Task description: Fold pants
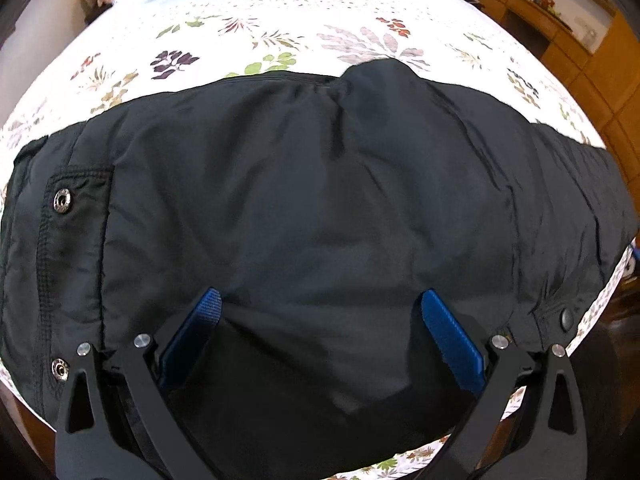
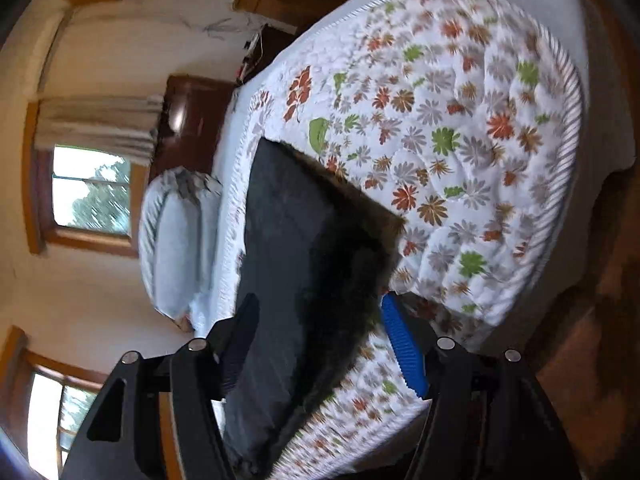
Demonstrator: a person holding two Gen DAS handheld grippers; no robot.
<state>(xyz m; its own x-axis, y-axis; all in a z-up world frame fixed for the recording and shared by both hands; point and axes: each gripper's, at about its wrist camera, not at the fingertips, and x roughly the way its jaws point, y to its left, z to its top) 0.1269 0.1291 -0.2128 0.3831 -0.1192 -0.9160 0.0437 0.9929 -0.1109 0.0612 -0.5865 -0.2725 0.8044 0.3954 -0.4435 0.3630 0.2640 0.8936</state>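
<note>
One pants (image 1: 304, 200), three snaps (image 1: 62, 201) (metal), one quilt (image 1: 280, 28)

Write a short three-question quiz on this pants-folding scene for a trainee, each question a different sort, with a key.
1. True or false: the left hand-held gripper is shut on the black pants.
2. Multiple choice: what do the pants lie on? A) a bare wooden table B) a floral quilt on a bed C) a tiled floor
3. Fill in: the metal snaps seen in the left wrist view sit near the pants' ____ edge in that picture.

Key
1. False: its blue pads stand apart above the fabric.
2. B
3. Left

In the blurred right wrist view, the right hand-held gripper is open too.
</note>
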